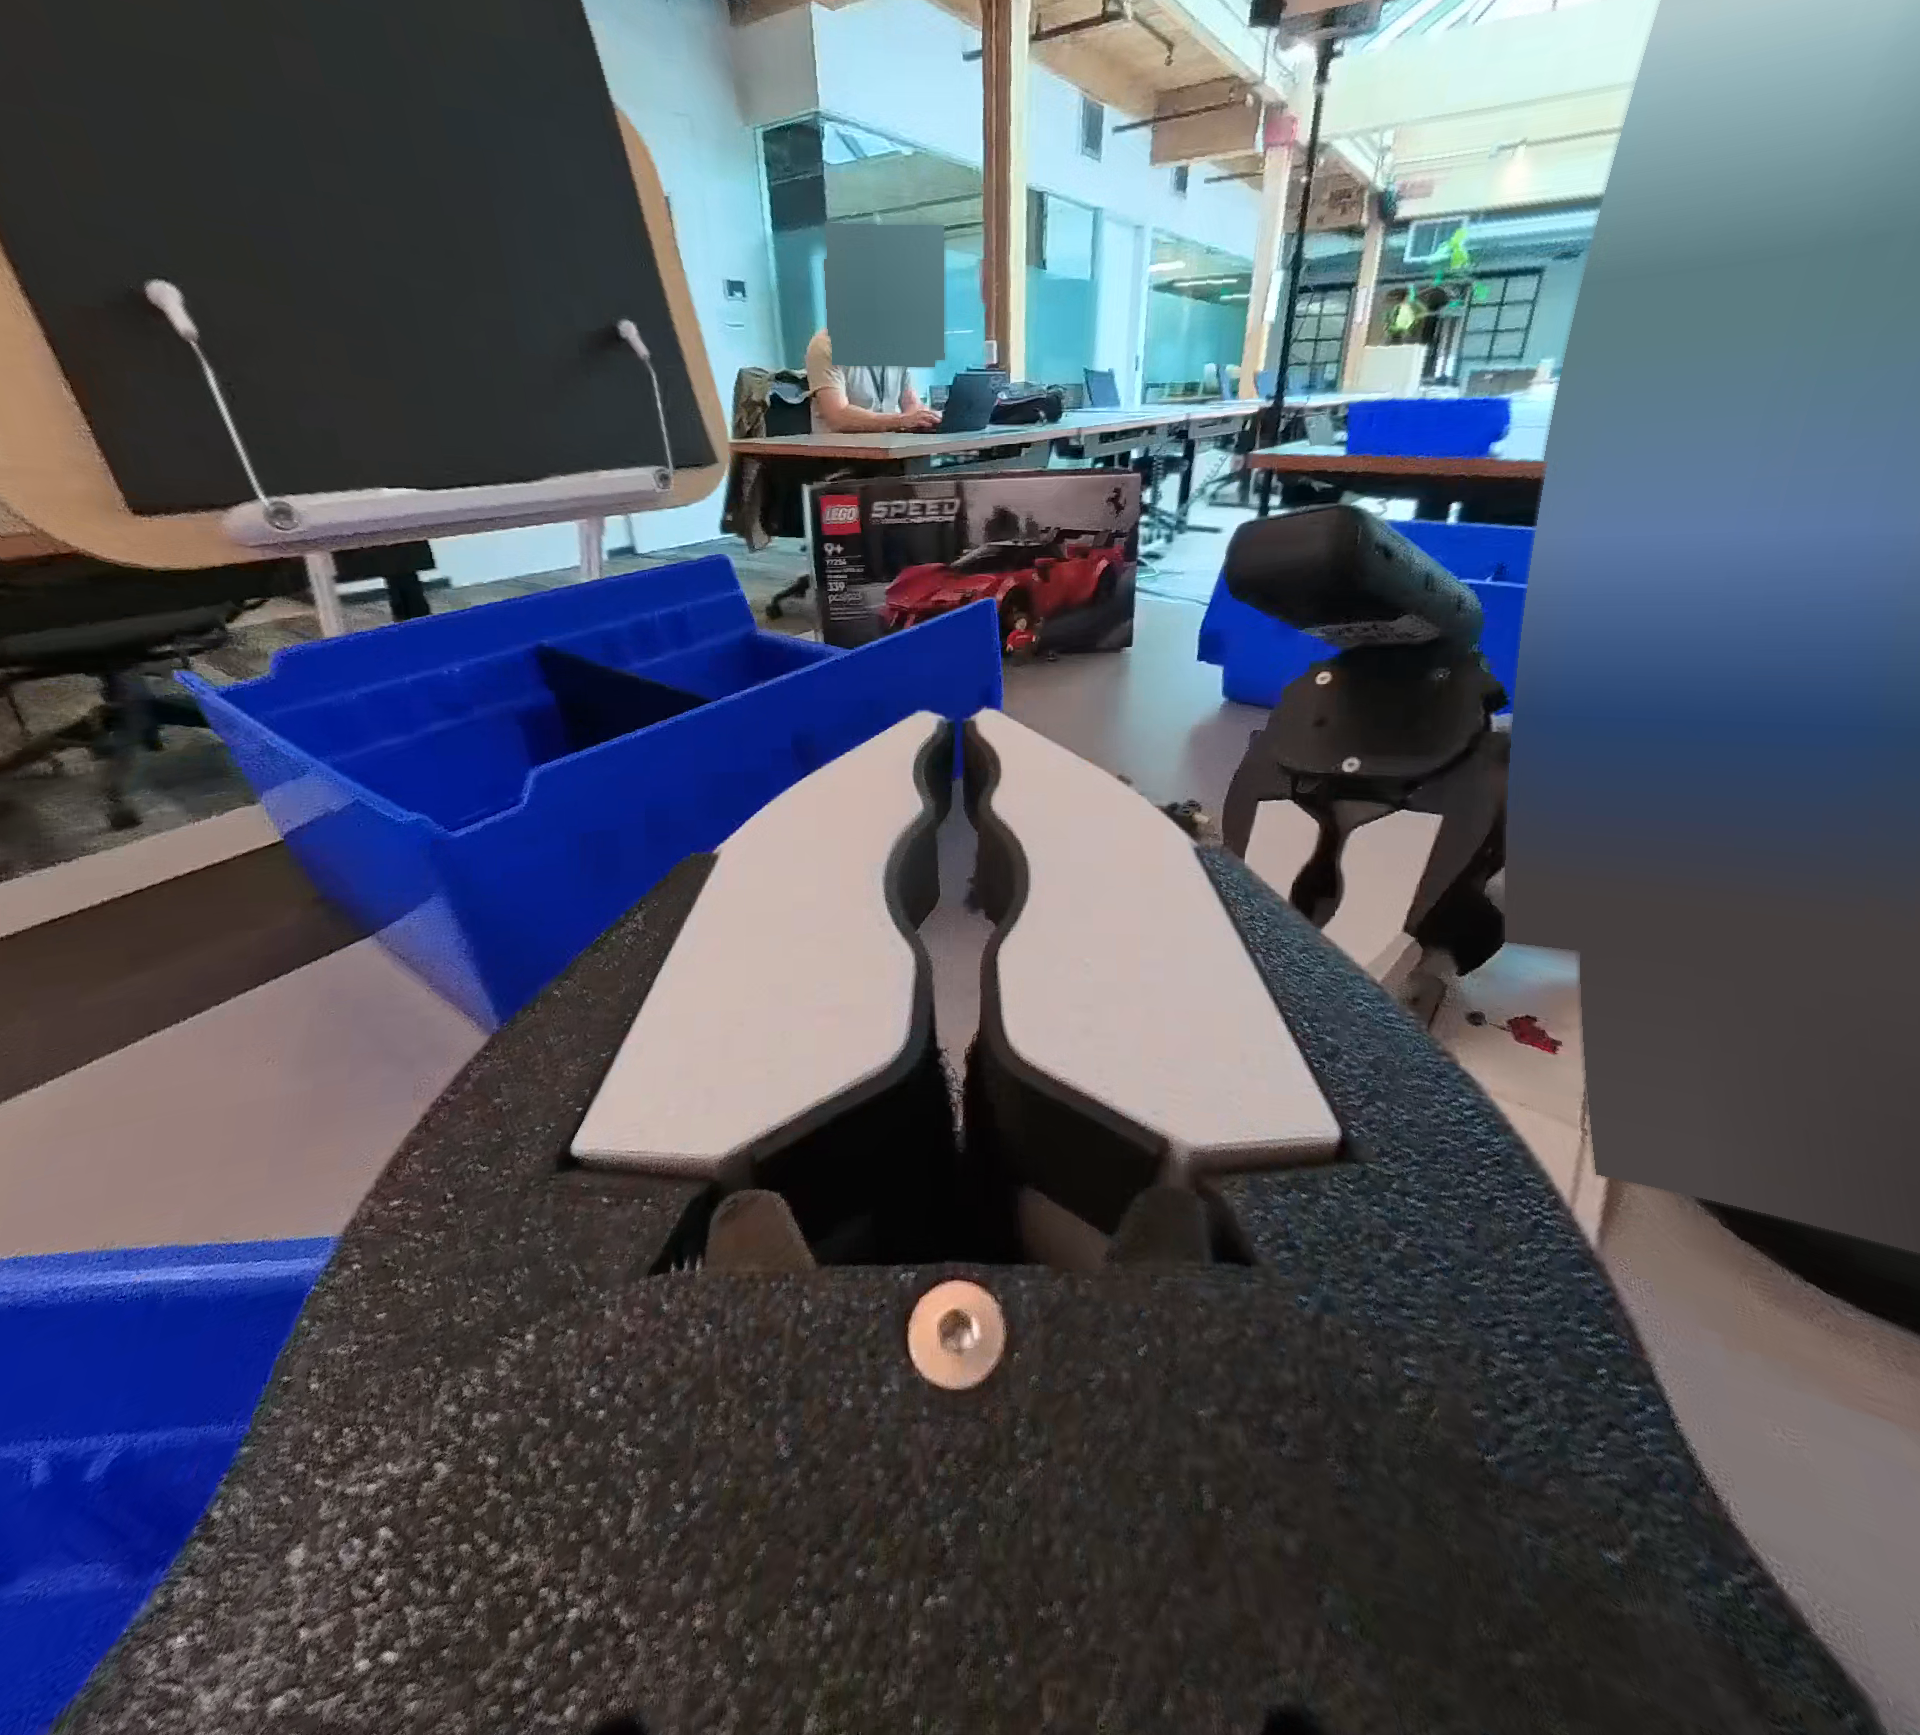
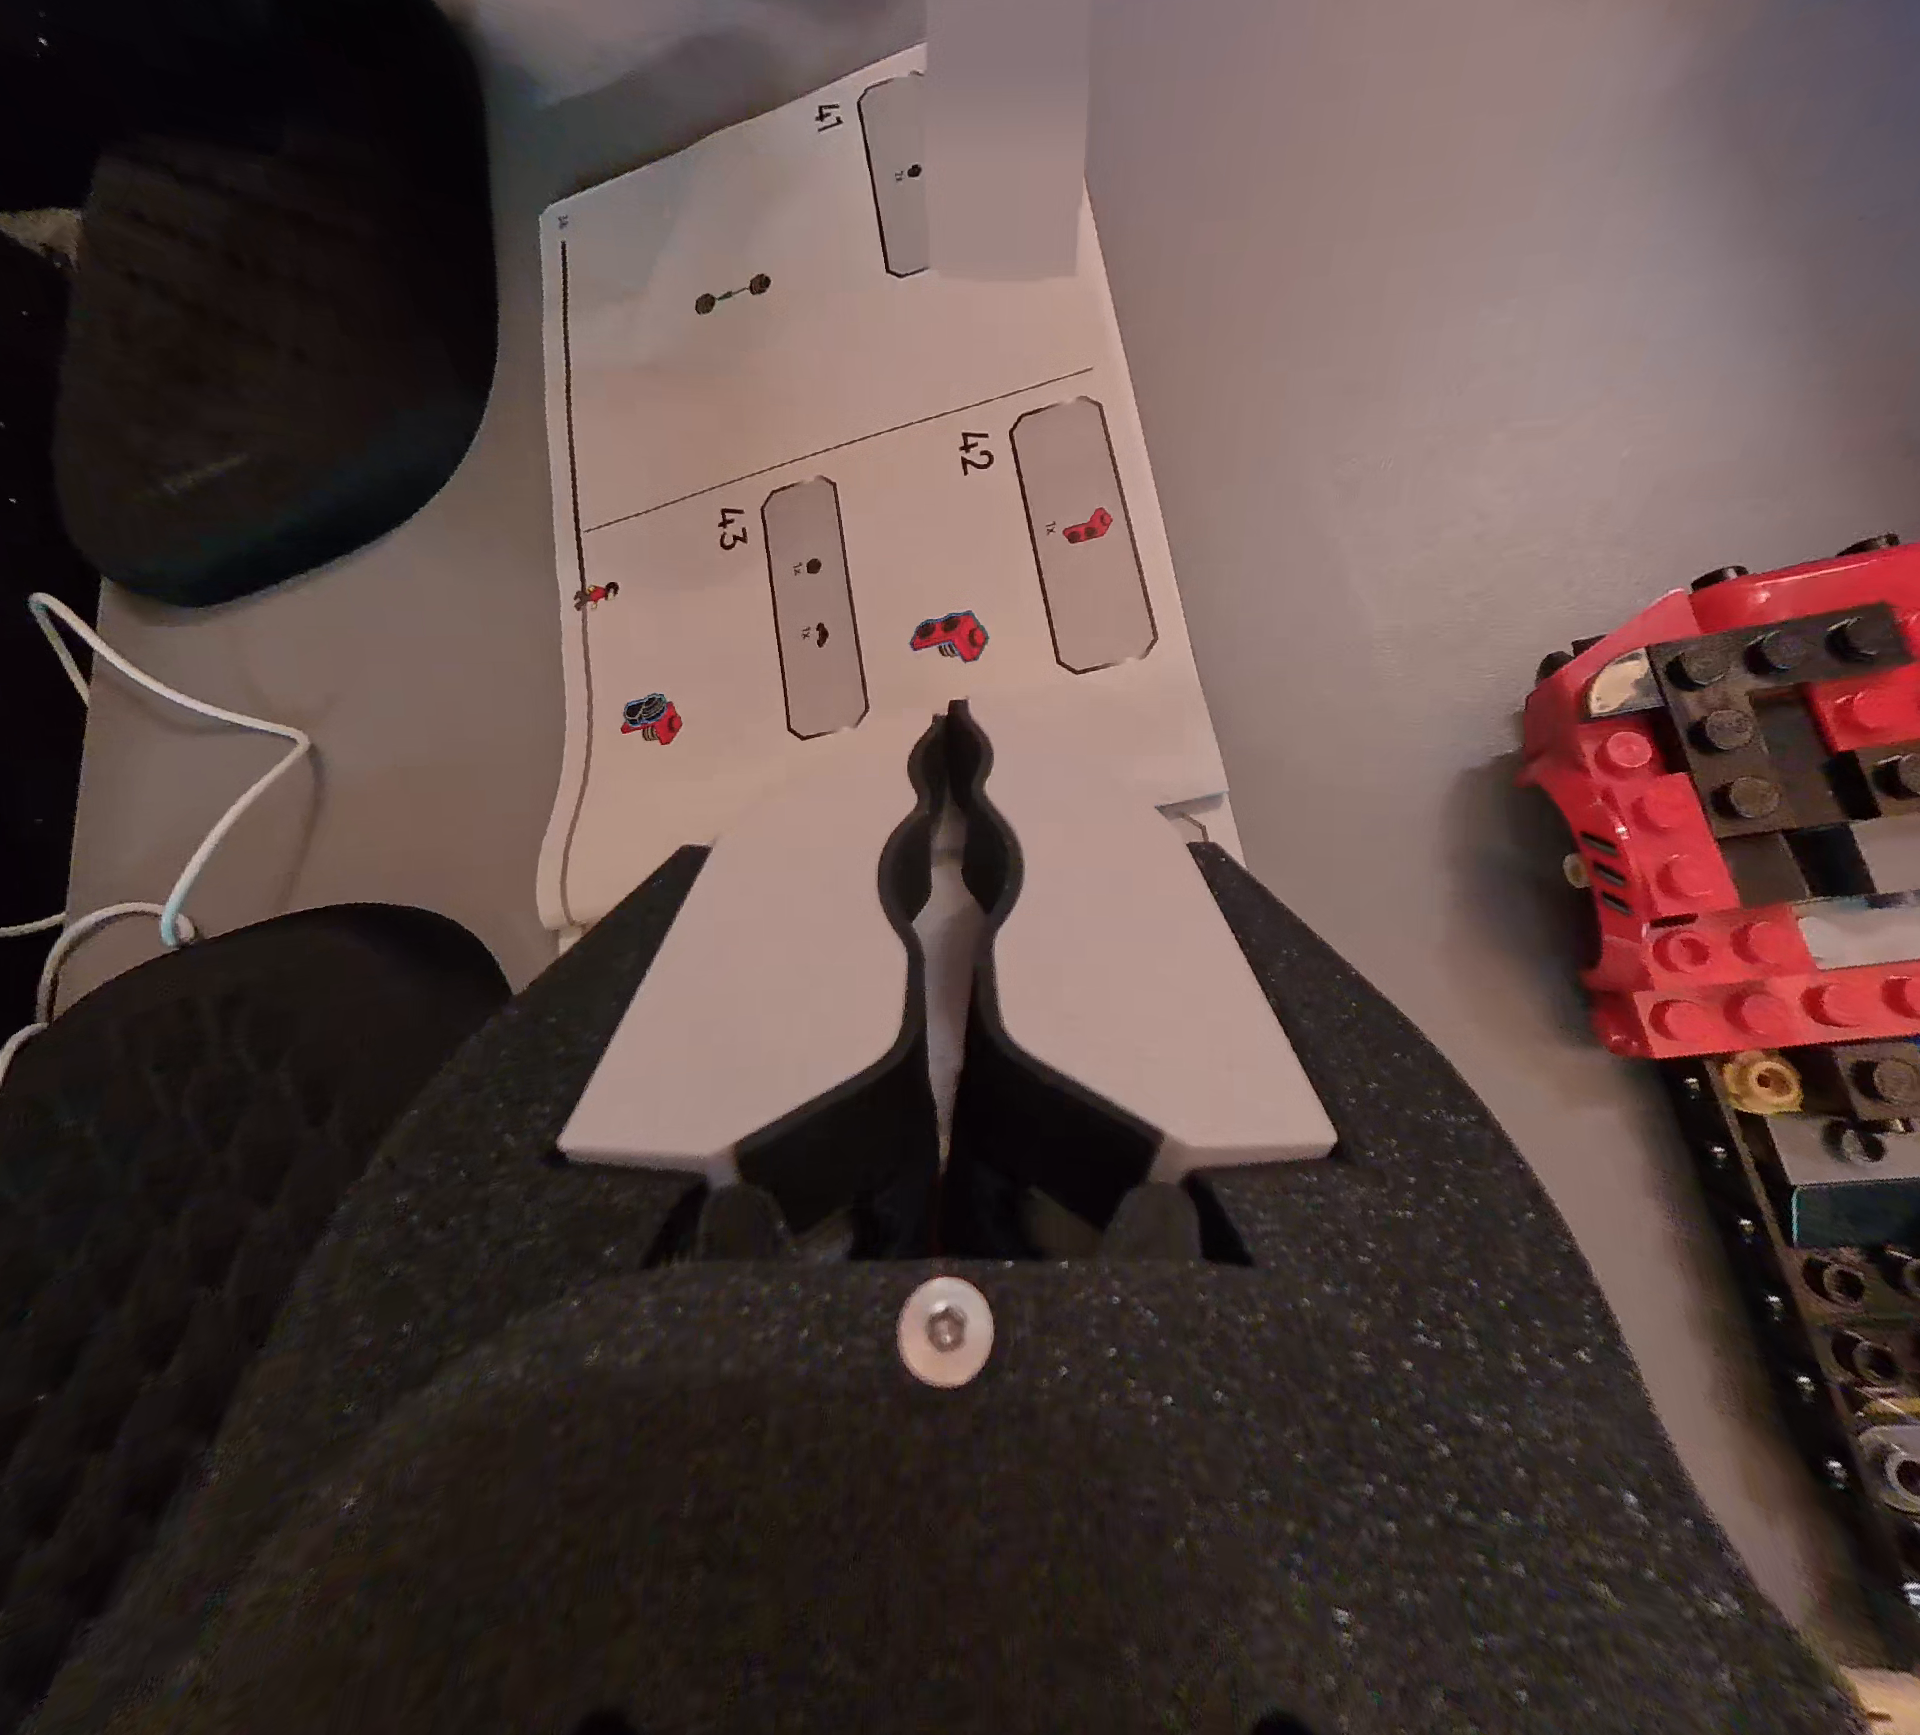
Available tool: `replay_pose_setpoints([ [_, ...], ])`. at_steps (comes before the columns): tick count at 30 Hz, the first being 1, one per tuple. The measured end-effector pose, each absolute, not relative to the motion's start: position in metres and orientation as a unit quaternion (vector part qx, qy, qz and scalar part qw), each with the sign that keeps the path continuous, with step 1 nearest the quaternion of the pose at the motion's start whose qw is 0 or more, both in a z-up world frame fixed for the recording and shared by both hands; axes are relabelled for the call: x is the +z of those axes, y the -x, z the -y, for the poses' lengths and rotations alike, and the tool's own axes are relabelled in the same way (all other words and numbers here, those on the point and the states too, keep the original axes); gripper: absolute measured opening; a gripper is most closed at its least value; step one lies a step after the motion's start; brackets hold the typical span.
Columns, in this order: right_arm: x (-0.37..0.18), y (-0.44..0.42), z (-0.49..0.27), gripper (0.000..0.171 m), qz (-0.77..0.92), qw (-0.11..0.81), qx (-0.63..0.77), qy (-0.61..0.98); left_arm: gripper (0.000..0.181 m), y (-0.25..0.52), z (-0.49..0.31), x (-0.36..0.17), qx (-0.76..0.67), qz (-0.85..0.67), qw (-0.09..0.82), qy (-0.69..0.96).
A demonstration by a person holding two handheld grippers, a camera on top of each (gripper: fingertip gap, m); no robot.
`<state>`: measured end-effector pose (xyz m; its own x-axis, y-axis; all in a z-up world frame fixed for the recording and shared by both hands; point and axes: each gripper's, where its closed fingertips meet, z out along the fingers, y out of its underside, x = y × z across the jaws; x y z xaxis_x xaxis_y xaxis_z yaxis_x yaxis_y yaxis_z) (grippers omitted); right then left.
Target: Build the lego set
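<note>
On the pale counter (image 2: pixel 1455 335), a partly built red and black Lego car (image 2: pixel 1745 854) lies at the right edge of the right wrist view, studs facing up. Just beside it, to the left, an open instruction booklet (image 2: pixel 727 438) lies flat, showing small diagrams of red pieces. The right hand-held gripper (image 2: pixel 956 714) hovers over the lower part of that page with its jaws closed together, tips meeting and nothing held between them. A white cable (image 2: pixel 208 750) trails at the left edge beside dark fabric.

From the left wrist view, the left hand-held gripper (image 1: pixel 958 729) is also closed and empty, raised above the counter and pointing toward a blue divided parts bin (image 1: pixel 582 750). The set's box (image 1: pixel 977 563) stands upright beyond the bin.

Judging from this, the step in hand is reading the booklet, with no piece picked up yet. The next move likely calls for opening one gripper, finding the small red piece pictured, and carrying it to the car.
</note>
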<state>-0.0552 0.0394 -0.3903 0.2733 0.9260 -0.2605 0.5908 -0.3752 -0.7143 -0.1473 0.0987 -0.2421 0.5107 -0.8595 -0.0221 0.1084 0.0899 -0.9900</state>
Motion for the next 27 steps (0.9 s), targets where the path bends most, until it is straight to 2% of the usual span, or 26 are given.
replay_pose_setpoints([
  [3, -0.390, 0.055, -0.039, 0.000, 0.498, 0.249, 0.341, 0.758, 0.001, 0.146, -0.098, -0.243, -0.372, -0.332, 0.645, 0.580],
  [7, -0.389, 0.055, -0.039, 0.000, 0.485, 0.240, 0.357, 0.761, 0.008, 0.134, -0.069, -0.225, -0.418, -0.378, 0.580, 0.588],
  [11, -0.389, 0.055, -0.038, 0.000, 0.474, 0.232, 0.369, 0.765, 0.052, 0.174, -0.050, -0.208, -0.309, -0.490, 0.544, 0.607],
  [13, -0.389, 0.055, -0.038, 0.000, 0.474, 0.232, 0.370, 0.765, 0.048, 0.231, -0.066, -0.187, -0.201, -0.496, 0.564, 0.629],
  [15, -0.389, 0.055, -0.037, 0.000, 0.475, 0.231, 0.372, 0.763, 0.035, 0.295, -0.088, -0.163, -0.112, -0.473, 0.573, 0.660],
  [16, -0.388, 0.055, -0.037, 0.000, 0.475, 0.229, 0.373, 0.763, 0.028, 0.323, -0.096, -0.158, -0.084, -0.468, 0.558, 0.680],
  [18, -0.388, 0.055, -0.037, 0.000, 0.473, 0.226, 0.377, 0.764, 0.003, 0.364, -0.103, -0.168, -0.073, -0.490, 0.486, 0.720],
  [19, -0.388, 0.055, -0.037, 0.000, 0.472, 0.224, 0.379, 0.764, 0.000, 0.378, -0.107, -0.177, -0.071, -0.500, 0.453, 0.734],
  [23, -0.388, 0.056, -0.036, 0.000, 0.468, 0.218, 0.386, 0.765, 0.000, 0.412, -0.126, -0.230, -0.016, -0.539, 0.349, 0.766],
  [25, -0.388, 0.056, -0.036, 0.000, 0.465, 0.216, 0.390, 0.765, 0.000, 0.423, -0.141, -0.251, 0.026, -0.550, 0.327, 0.768],
  [27, -0.388, 0.056, -0.036, 0.000, 0.463, 0.215, 0.391, 0.766, 0.008, 0.440, -0.155, -0.266, 0.055, -0.533, 0.286, 0.795],
])
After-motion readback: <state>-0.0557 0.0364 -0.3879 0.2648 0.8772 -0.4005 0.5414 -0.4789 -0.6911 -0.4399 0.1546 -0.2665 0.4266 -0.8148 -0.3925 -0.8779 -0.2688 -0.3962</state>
